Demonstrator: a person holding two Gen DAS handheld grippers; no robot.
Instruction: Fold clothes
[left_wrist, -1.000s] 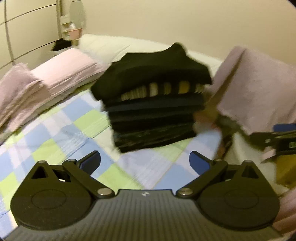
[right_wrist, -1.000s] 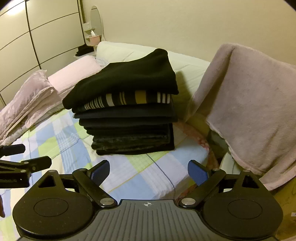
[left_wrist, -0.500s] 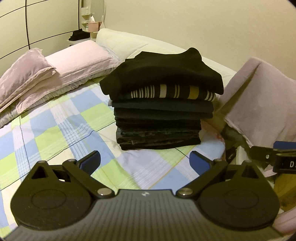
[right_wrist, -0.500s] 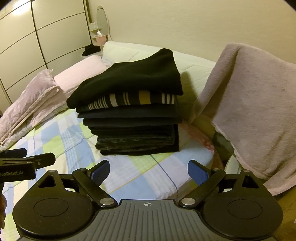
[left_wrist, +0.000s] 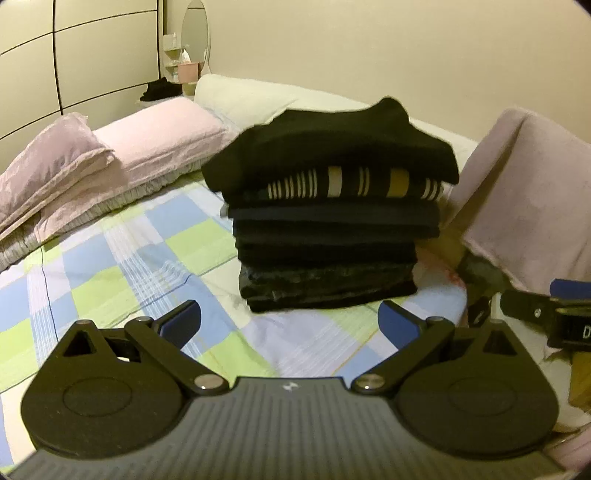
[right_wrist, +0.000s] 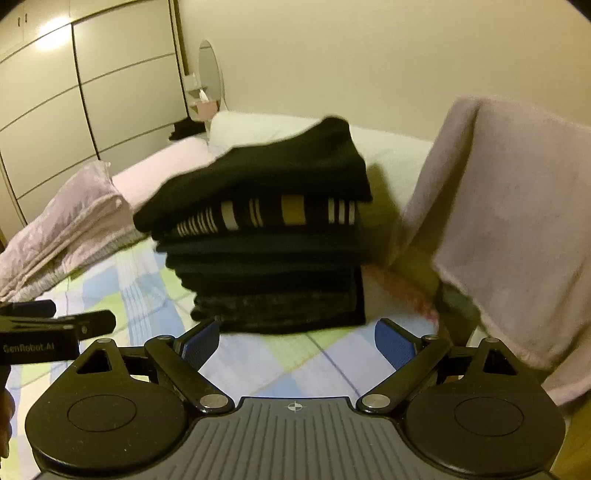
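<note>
Folded clothes (left_wrist: 328, 225) stand stacked on the bed (left_wrist: 122, 266); both tools, left (left_wrist: 290, 323) and right (right_wrist: 297, 343), gape empty; approach squarely without toppling them.

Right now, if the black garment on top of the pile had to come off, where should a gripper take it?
Probably the black top garment at its near folded edge overhanging the striped layer. Approach from the front, pads above and below: that lip stands free of the stack.
</note>
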